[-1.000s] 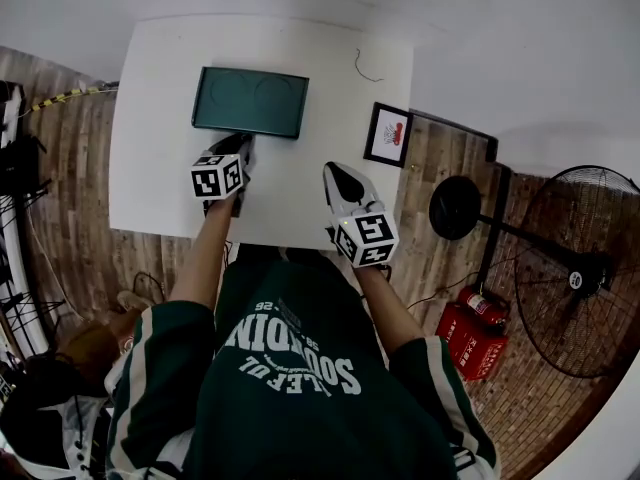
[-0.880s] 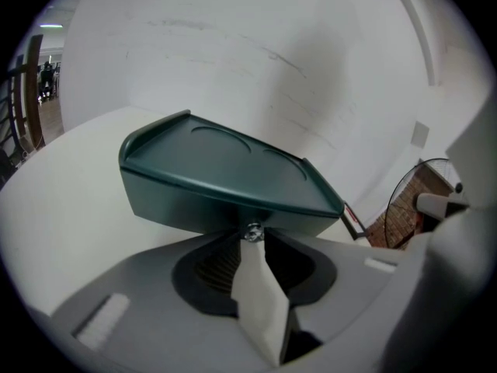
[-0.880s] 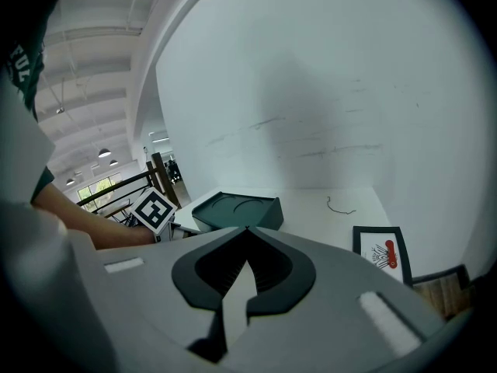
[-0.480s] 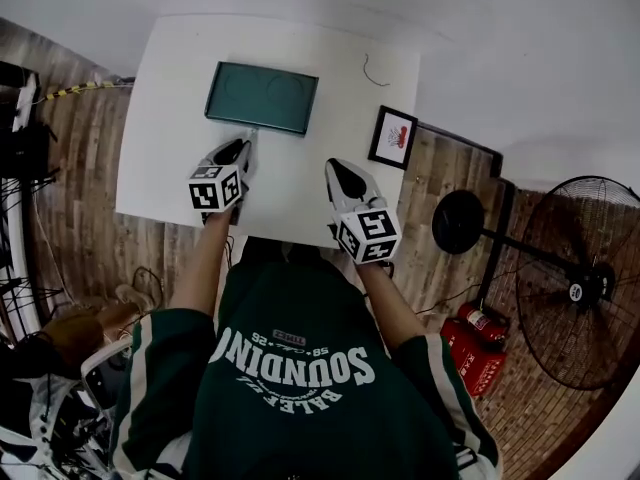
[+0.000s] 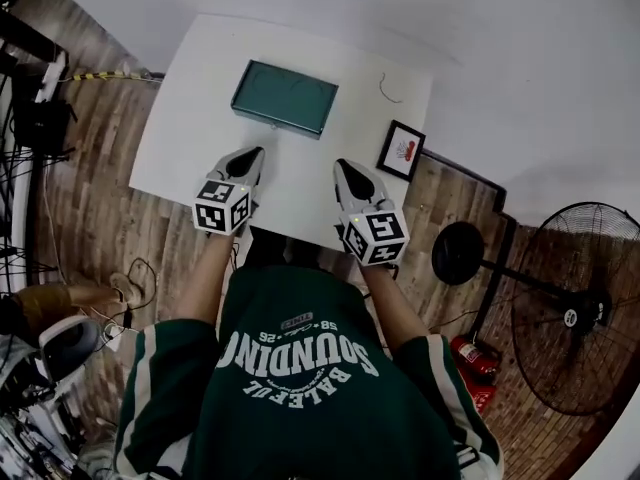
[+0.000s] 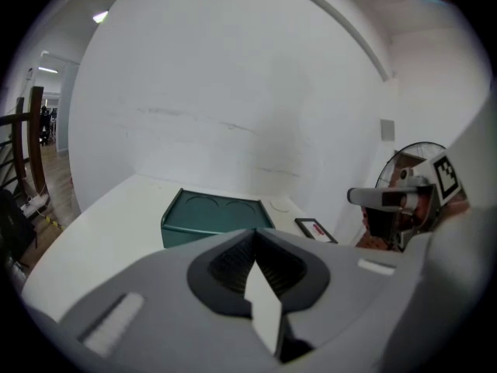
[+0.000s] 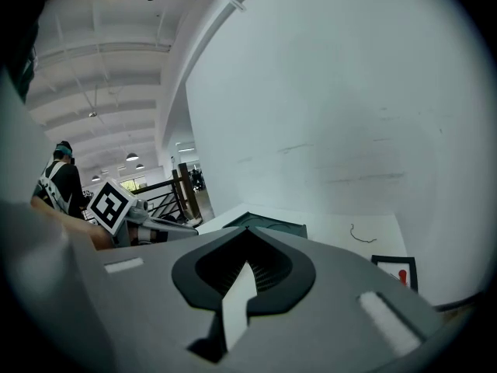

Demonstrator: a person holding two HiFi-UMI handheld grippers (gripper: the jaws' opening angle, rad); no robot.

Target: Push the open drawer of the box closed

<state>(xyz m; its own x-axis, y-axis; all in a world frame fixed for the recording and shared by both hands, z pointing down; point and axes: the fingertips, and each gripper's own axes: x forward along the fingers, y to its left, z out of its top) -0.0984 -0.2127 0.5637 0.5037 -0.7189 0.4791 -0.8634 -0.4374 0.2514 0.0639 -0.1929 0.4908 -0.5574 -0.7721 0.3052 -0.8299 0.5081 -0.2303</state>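
Left claw (image 5: 251,154): jaws closed against each other, tips meeting with nothing between them, as its own view confirms (image 6: 255,231). Right claw (image 5: 343,166): same condition, jaws shut together and empty (image 7: 247,229). I hold both claws over the near part of the white table (image 5: 180,138), side by side and apart from one another, each pointing away from my body toward the far wall. The green box (image 5: 284,97) sits flat on the table ahead of both claws, well clear of either tip and not touched by them; it lies closer to the line of the left claw than to that of the right. In the left gripper view the box (image 6: 213,212) shows its top, with two round recesses, and its near face, which reads as one flat plane; I cannot tell the drawer apart from the body there. In the right gripper view only the box's top edge (image 7: 272,224) rises just beyond the jaw tips. To the right of the right claw, a black picture frame (image 5: 402,151) stands at the table's right edge, and a thin curl of wire (image 5: 385,88) lies ahead of that claw, right of the box.
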